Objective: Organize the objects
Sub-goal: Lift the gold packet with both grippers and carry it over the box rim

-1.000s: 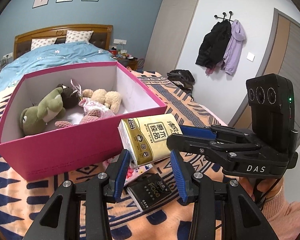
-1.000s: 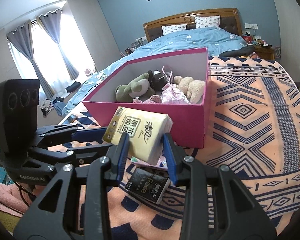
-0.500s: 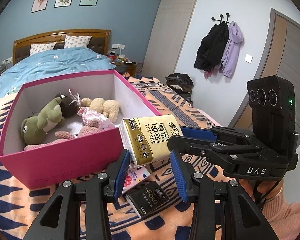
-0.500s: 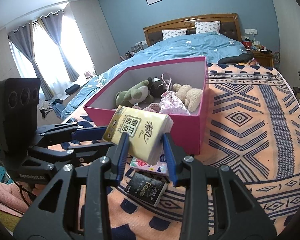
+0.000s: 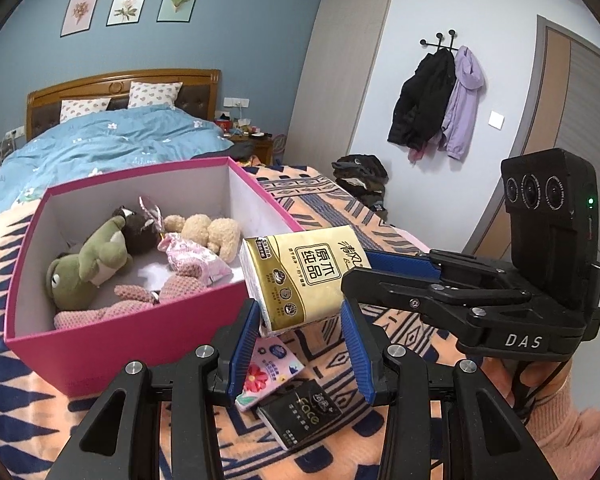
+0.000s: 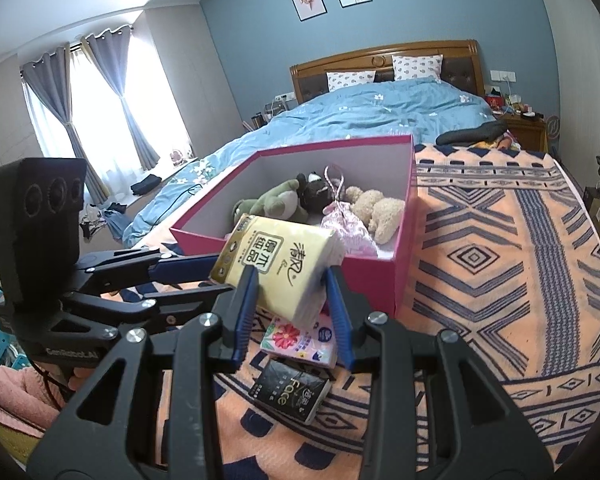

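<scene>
Holding the yellow tissue pack up off the bed with both tools, I have my left gripper clamped on one end of it and my right gripper clamped on the other, each pair of blue pads pressed against the pack's sides; the pack hangs tilted in the air just beside the near corner of the pink box, above the patterned blanket; in the left view my right gripper reaches in from the right, and in the right view my left one reaches in from the left; inside the box lie a green frog plush, a dark plush, a beige teddy, a pink knitted toy and a pink drawstring pouch; below the lifted pack, on the blanket, a pink floral tissue packet lies with a black tissue packet touching its near edge; my sleeve shows at the lower right of the left view.
</scene>
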### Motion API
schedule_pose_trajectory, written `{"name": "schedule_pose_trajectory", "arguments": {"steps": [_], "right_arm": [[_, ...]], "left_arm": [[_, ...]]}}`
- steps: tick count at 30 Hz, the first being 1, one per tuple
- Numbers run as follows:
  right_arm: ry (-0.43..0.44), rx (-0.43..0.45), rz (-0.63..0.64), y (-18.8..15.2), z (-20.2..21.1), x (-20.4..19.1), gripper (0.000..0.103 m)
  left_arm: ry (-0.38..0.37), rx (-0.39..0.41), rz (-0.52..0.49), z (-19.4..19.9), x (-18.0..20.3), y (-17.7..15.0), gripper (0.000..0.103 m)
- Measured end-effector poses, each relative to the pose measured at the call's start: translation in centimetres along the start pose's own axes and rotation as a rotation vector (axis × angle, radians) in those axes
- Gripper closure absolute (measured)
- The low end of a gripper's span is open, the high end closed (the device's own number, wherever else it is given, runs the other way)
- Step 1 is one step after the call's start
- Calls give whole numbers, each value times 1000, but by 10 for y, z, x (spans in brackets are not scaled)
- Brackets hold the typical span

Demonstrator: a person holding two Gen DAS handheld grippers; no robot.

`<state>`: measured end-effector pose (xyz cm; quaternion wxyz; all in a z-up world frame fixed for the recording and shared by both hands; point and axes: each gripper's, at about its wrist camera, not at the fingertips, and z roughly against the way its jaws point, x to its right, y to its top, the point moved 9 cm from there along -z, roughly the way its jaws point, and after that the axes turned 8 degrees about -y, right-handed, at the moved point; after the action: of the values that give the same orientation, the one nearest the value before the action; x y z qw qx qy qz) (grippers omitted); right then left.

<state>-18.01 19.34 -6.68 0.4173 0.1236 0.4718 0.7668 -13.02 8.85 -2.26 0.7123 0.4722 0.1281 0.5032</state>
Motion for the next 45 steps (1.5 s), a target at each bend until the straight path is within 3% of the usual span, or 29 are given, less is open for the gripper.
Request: {"name": "schedule_pose_trajectory", "arguments": {"steps": [24, 45], "right_arm": [[-2, 17, 9, 34, -17, 12, 65], [-7, -30, -12, 34, -41, 26, 65]], "left_arm": [[32, -1, -10, -16, -17, 29, 60], [37, -44, 31, -40, -36, 31, 60]]}}
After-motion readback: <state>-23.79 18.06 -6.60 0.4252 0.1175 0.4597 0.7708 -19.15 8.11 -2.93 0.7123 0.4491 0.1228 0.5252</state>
